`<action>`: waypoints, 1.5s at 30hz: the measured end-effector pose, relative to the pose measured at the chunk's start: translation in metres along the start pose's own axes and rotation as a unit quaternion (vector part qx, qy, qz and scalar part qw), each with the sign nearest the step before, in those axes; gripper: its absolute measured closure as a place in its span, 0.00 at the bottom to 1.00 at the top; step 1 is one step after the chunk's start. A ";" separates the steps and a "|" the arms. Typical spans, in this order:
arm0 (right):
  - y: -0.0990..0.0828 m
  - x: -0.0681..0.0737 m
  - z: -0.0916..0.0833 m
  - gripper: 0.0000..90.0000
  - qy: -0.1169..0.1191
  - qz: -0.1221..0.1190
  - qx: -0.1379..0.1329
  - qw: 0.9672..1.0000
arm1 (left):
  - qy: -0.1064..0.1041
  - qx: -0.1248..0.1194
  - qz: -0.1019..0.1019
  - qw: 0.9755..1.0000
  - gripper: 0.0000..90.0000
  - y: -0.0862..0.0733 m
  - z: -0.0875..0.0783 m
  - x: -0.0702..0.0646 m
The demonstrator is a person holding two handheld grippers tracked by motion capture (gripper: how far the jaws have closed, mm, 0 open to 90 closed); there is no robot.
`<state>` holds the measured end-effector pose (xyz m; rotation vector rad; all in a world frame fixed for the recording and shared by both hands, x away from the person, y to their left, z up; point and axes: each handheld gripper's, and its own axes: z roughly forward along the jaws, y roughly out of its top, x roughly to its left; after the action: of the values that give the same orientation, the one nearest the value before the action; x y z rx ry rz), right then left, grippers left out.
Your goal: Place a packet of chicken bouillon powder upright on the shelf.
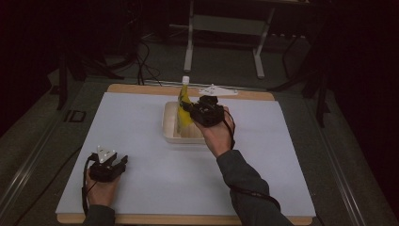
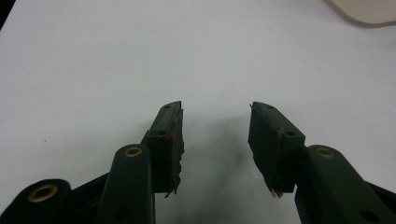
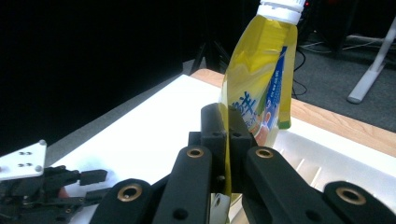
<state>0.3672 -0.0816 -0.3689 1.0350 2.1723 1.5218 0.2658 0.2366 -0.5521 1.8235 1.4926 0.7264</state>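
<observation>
A yellow spouted pouch [image 1: 184,107] with a white cap stands upright over the white tray [image 1: 170,132] at the middle of the table. My right gripper [image 1: 190,111] is shut on the pouch's edge, and in the right gripper view its jaws pinch the yellow pouch [image 3: 259,79] low on its side, at my right gripper [image 3: 227,154]. My left gripper [image 1: 123,161] rests near the table's front left corner. Its jaws stand apart over bare white surface, as my left gripper [image 2: 215,135] shows, with nothing between them.
A white sheet [image 1: 141,141] covers the wooden table [image 1: 141,88]. The tray's corner [image 2: 369,11] shows at the top right of the left gripper view. A white metal stand [image 1: 190,42] and cables lie on the dark floor beyond the table.
</observation>
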 end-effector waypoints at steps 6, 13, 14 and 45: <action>-0.005 0.001 0.005 1.00 -0.005 -0.003 0.006 1.000 | 0.000 0.000 -0.001 1.000 0.61 0.000 0.000 0.000; -0.008 0.003 0.009 1.00 -0.007 0.005 0.013 1.000 | 0.000 0.000 0.000 1.000 0.61 0.000 0.000 0.000; -0.009 0.003 0.010 1.00 -0.007 0.007 0.017 1.000 | 0.000 0.000 0.000 1.000 0.61 0.000 0.000 0.000; -0.006 -0.008 0.038 1.00 -0.040 0.078 0.052 0.995 | -0.002 0.000 -0.001 1.000 0.61 0.000 0.000 0.000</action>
<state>0.3929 -0.0621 -0.3904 1.3042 2.1800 1.4154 0.2662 0.2367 -0.5524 1.8234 1.4915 0.7207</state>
